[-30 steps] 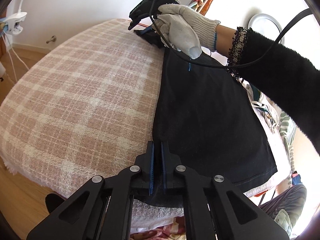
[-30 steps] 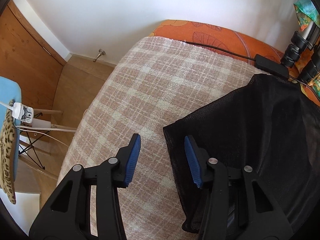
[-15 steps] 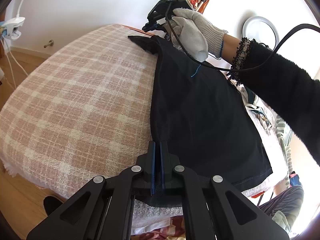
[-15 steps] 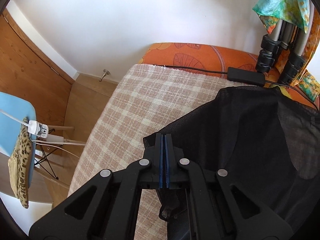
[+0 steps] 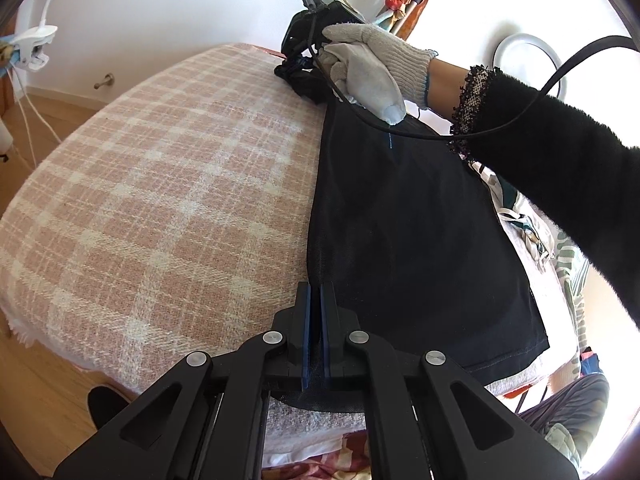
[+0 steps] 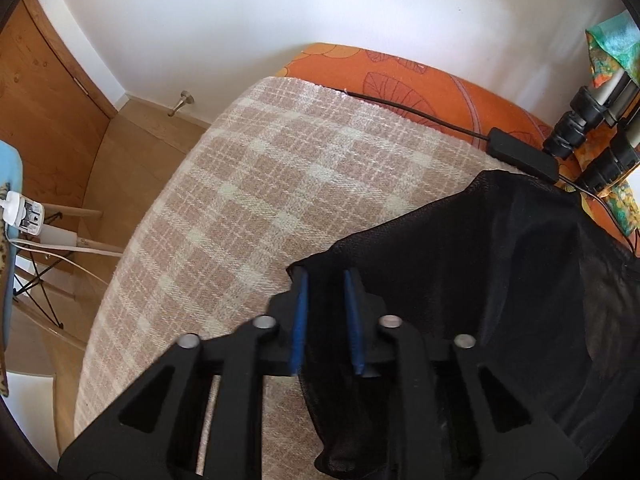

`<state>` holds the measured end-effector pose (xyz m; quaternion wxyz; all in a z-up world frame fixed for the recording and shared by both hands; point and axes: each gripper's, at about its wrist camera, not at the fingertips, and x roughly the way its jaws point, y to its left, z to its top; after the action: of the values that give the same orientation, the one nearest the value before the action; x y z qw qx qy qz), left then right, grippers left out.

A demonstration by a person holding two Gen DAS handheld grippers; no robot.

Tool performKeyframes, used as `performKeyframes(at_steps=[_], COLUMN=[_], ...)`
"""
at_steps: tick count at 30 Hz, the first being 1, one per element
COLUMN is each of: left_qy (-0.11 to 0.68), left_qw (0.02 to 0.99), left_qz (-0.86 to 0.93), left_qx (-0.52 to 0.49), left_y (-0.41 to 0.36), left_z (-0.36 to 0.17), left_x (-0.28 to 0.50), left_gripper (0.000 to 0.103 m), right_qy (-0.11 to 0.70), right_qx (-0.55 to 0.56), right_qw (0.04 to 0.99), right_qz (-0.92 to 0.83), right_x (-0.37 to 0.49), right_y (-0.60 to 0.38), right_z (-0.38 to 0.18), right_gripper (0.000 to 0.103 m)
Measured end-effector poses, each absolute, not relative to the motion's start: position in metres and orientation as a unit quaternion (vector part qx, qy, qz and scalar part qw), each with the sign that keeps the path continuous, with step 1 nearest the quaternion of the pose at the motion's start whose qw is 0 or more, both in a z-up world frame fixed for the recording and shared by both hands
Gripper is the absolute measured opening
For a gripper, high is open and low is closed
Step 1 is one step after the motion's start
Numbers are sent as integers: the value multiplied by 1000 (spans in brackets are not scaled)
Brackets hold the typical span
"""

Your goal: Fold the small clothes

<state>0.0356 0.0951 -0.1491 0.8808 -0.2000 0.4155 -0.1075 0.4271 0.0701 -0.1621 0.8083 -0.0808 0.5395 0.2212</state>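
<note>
A black garment (image 5: 408, 232) lies stretched along the right part of a pink plaid blanket (image 5: 168, 200). My left gripper (image 5: 315, 300) is shut on the garment's near left edge. My right gripper (image 6: 325, 292), held by a white-gloved hand (image 5: 368, 64), sits at the garment's far corner. In the right wrist view its blue pads (image 6: 299, 320) stand slightly apart with black fabric (image 6: 500, 280) between them; the grip looks loosened.
The plaid blanket (image 6: 280, 184) covers an orange leaf-print surface (image 6: 400, 76). A black cable and adapter (image 6: 520, 156) lie at the far edge by tripod legs (image 6: 584, 120). Other clothes (image 5: 532, 232) lie right of the garment. A wooden floor (image 6: 132, 148) lies beyond the bed.
My right gripper closed on the garment's far corner, pulled it up and away, and now its jaws have parted slightly. My left gripper stayed shut on the near edge.
</note>
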Motion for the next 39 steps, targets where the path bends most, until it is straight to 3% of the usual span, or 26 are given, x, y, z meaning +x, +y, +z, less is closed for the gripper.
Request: performKeyframes(at_steps=[17,25,27,28,29,31,32,34,36,37,39], left_qy=[387,364,364,368,375,403,417,439,447,441,440], left_qw=[898,920,926,926,923,912,906,896,889,892,891], left_qz=[-131,-115,-72,-53,-42,-29,-25,-29,-42,-43,-62], left_qx=[-164,-88,-67,-66,-69,-74,-72,-66,-85,-87,-92], left_y=[77,45,51,56,62,68,69,68,69,69,66], left_z=[-125,-109,-107,-109,-113,-124,-131,-142,-151,-150,-149], left_x=[29,22,20,19,20,25,27,29,27,26,26], left_gripper=[3,3,7,15,31,52,53,52,28,8,3], right_qy=[479,460,459,456,454,454,454,454,453,452,453], right_qx=[2,-2,-3,-5,-3,5,6,6,4,4,7], right_qw=[846,859,859,861,861,860,860,860,860,860,860], right_qz=[235,224,225,227,230,233,234,235,236,236,235], right_x=[431,426,425,424,423,423,423,423,422,422,423], right_y=[-10,-56,-65,-66,-68,-70,-70,-70,-68,-68,-69], right_z=[-101,-77,-75,-74,-73,-73,-73,-74,-74,-75,-75], right_gripper=[3,3,3,3,3,3,3,3,3,3,3])
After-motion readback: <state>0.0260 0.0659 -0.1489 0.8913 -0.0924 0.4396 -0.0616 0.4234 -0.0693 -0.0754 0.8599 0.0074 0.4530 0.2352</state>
